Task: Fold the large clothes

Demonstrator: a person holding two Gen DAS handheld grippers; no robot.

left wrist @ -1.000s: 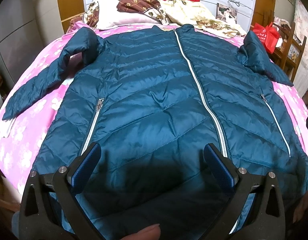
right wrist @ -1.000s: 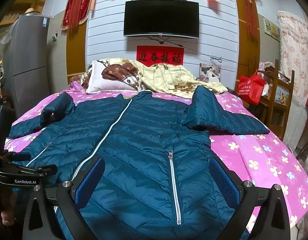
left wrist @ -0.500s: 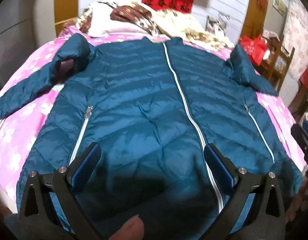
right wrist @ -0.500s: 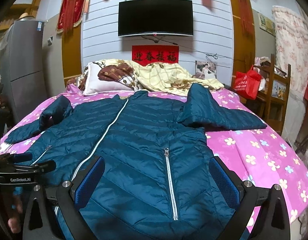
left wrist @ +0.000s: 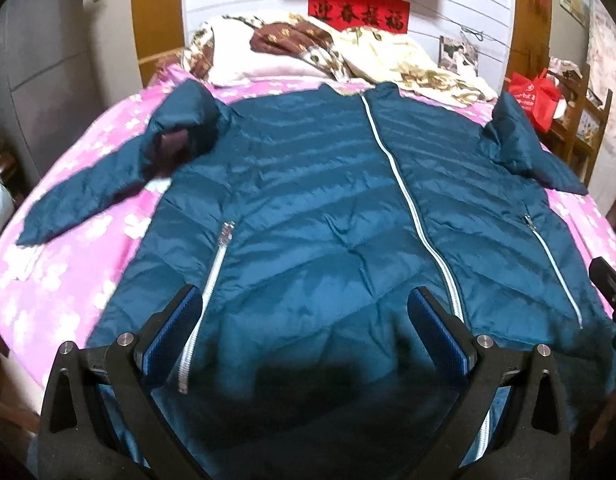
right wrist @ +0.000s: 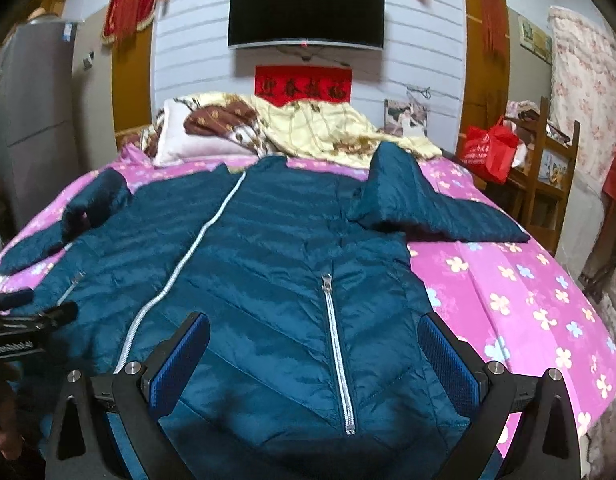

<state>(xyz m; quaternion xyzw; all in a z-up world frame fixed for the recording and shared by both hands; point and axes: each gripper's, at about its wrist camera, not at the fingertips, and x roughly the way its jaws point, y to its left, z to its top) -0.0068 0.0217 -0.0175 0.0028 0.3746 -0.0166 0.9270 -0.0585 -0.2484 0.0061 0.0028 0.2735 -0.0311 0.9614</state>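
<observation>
A large teal puffer jacket (left wrist: 316, 208) lies face up and zipped on the pink flowered bed (left wrist: 68, 264), collar toward the pillows. It also fills the right wrist view (right wrist: 268, 280). Its left sleeve (left wrist: 108, 176) and right sleeve (right wrist: 428, 204) spread outward. My left gripper (left wrist: 304, 336) is open and empty above the hem, left of the centre zipper. My right gripper (right wrist: 314, 360) is open and empty above the hem, astride the right pocket zipper (right wrist: 338, 360). The left gripper body shows at the left edge of the right wrist view (right wrist: 16, 332).
Pillows and a yellow quilt (right wrist: 308, 128) lie at the bed's head. A wooden shelf with a red bag (right wrist: 492, 148) stands to the right. A grey cabinet (right wrist: 24, 112) stands to the left. A TV (right wrist: 306, 16) hangs on the wall.
Both grippers have drawn back and tilted up, so the jacket sits lower in view and more of the wall shows. The jaws stayed open.
</observation>
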